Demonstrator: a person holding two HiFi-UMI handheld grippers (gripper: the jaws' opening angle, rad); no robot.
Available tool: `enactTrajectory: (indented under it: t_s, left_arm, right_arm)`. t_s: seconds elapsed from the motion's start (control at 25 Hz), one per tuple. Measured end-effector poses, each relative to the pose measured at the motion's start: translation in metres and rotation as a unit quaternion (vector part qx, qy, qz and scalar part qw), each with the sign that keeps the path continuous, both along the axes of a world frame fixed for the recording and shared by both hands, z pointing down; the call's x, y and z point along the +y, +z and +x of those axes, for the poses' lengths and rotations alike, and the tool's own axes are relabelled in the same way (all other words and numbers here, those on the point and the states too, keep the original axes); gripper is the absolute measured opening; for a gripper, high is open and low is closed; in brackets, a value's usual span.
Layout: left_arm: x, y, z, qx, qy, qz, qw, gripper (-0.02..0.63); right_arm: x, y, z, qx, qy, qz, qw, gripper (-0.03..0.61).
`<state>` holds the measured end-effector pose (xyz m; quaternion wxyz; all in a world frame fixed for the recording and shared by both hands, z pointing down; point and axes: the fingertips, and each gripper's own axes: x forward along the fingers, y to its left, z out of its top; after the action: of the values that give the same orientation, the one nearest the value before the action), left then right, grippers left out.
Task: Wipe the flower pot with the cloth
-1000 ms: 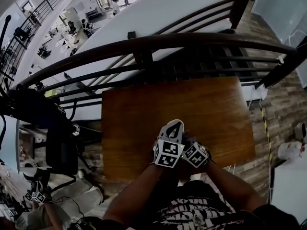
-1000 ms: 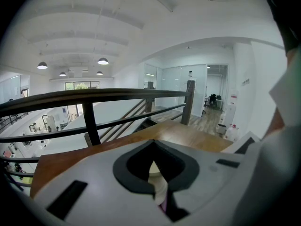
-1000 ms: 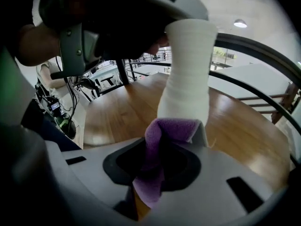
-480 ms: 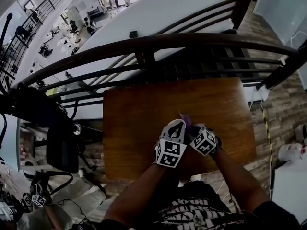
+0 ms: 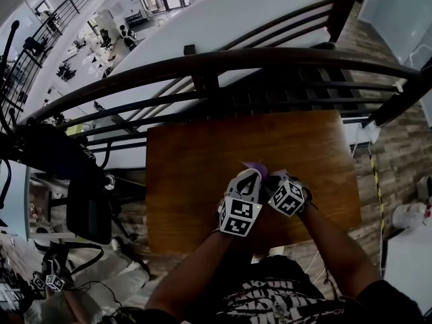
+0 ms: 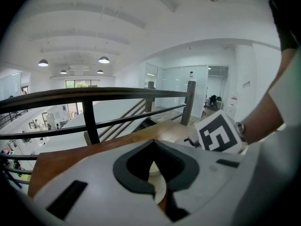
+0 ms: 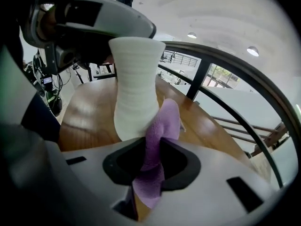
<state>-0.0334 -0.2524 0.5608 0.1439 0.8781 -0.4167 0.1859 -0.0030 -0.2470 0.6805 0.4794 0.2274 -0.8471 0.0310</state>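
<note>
The right claw [image 7: 151,154] is clenched on a purple cloth [image 7: 164,121], which sticks up out of its jaws in a fold and lies against the lower side of the flower pot [image 7: 135,79]. A second ago this claw sat tucked close behind the other one and no cloth showed from above. It has since swung out to the right, and a bit of purple now pokes past the claws. I'd say the cloth has just been brought to the pot and the wiping is beginning. The left claw [image 6: 153,159] has not budged. It reaches over the pot's top and looks clamped on the rim. The pot is white and finely ribbed, narrow at the waist and flaring upward. It is upright, seemingly standing on the wooden table [image 5: 196,181].
</note>
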Motion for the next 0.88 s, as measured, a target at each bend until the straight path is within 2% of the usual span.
enactTrajectory:
  t_s: [0.24, 0.48, 0.72, 0.88]
  left_arm:
    - [0.001, 0.004, 0.0, 0.0, -0.002, -0.001, 1.0, -0.002]
    - [0.001, 0.004, -0.002, -0.002, -0.005, -0.002, 1.0, -0.002]
    - [0.003, 0.005, -0.001, 0.001, 0.005, -0.003, 1.0, -0.002]
    - [0.003, 0.005, -0.003, 0.002, 0.012, -0.009, 0.9999, -0.002]
  right_arm:
    - [0.048, 0.007, -0.008, -0.027, 0.006, -0.037, 0.999, 0.075]
    - [0.086, 0.012, -0.053, -0.075, 0.005, -0.079, 0.994, 0.075]
    - [0.091, 0.017, -0.099, -0.077, -0.028, -0.063, 0.995, 0.075]
    - [0.092, 0.021, -0.097, -0.071, -0.023, -0.068, 0.995, 0.075]
